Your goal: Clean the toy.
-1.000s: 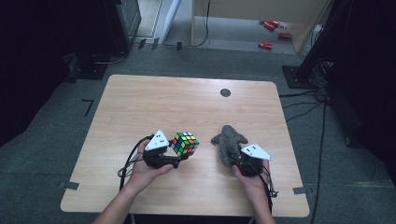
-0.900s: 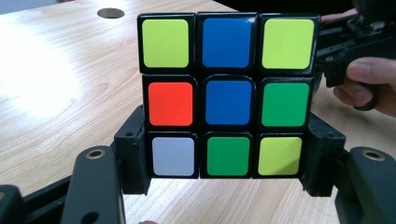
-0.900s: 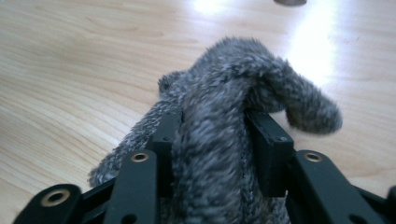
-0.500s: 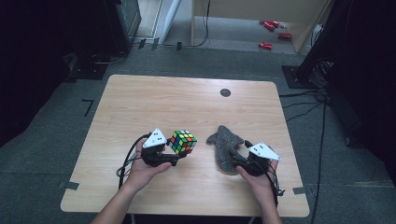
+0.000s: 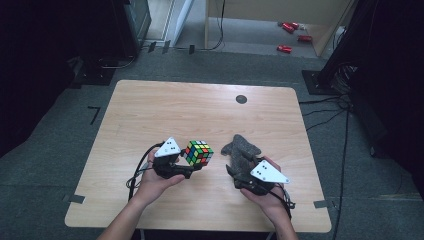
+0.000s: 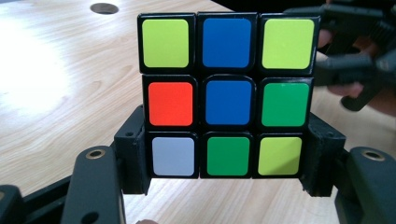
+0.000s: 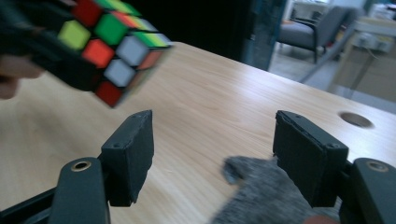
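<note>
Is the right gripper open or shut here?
Open. In its own view the right gripper has its jaws wide apart with bare table between them; the grey cloth lies below, ungripped.

Light wooden table point(image 5: 165, 107) on grey carpet point(image 5: 45, 165), dark cabinet point(image 5: 135, 20), grey chair point(image 7: 322, 28) behind.

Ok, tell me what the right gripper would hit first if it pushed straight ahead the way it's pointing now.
Probably the grey cloth: it lies on the table just ahead of the open right gripper, low between its fingers. The Rubik's cube sits off to one side, apparently out of that line, though depth is unclear.
</note>
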`<move>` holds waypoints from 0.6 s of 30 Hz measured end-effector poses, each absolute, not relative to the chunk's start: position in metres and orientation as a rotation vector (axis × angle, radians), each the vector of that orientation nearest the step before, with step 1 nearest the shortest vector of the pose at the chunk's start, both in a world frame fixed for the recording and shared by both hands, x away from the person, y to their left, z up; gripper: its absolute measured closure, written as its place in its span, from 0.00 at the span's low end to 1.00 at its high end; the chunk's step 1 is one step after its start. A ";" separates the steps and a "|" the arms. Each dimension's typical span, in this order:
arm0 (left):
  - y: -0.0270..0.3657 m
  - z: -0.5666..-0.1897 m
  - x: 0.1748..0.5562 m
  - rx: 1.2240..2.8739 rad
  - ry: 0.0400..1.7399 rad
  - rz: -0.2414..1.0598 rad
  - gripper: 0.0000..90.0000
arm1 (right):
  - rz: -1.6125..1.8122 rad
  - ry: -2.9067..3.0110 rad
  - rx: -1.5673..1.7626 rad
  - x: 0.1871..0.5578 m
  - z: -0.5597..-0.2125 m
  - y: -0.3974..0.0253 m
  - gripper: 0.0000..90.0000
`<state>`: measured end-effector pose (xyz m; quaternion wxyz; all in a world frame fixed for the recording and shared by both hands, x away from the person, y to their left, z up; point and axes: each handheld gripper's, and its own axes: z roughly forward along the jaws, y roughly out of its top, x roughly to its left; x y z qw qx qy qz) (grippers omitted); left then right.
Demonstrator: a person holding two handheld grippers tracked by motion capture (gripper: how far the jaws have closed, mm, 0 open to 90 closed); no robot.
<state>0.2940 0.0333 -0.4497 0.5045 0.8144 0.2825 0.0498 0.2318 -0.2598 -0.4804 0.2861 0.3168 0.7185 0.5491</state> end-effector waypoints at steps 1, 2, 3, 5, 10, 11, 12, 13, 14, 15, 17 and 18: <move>0.033 -0.449 0.294 1.966 0.679 0.108 0.39 | 1.471 1.931 0.825 0.231 -0.481 -0.256 0.32; 0.034 -0.449 0.295 1.965 0.677 0.096 0.39 | 1.470 1.938 0.802 0.229 -0.482 -0.252 0.32; 0.034 -0.449 0.295 1.963 0.675 0.084 0.39 | 1.464 1.942 0.775 0.229 -0.482 -0.249 0.31; 0.034 -0.448 0.296 1.966 0.667 0.054 0.39 | 1.430 1.937 0.712 0.228 -0.485 -0.242 0.30; 0.031 -0.447 0.297 1.982 0.645 0.006 0.39 | 1.421 1.937 0.650 0.227 -0.489 -0.234 0.29; 0.030 -0.447 0.297 1.992 0.631 0.001 0.39 | 1.417 1.935 0.636 0.226 -0.490 -0.233 0.29; 0.029 -0.447 0.297 2.003 0.621 0.002 0.39 | 1.409 1.934 0.616 0.226 -0.491 -0.231 0.28; 0.028 -0.447 0.297 2.016 0.610 -0.002 0.39 | 1.404 1.932 0.601 0.226 -0.491 -0.231 0.28; 0.026 -0.447 0.298 2.030 0.599 -0.009 0.39 | 1.398 1.929 0.584 0.226 -0.492 -0.230 0.27; 0.025 -0.447 0.297 2.042 0.587 -0.015 0.39 | 1.397 1.924 0.570 0.226 -0.493 -0.229 0.26; 0.022 -0.447 0.296 2.059 0.572 -0.024 0.39 | 1.393 1.914 0.537 0.225 -0.495 -0.227 0.25; 0.021 -0.447 0.296 2.067 0.567 -0.028 0.39 | 1.390 1.910 0.521 0.225 -0.495 -0.226 0.25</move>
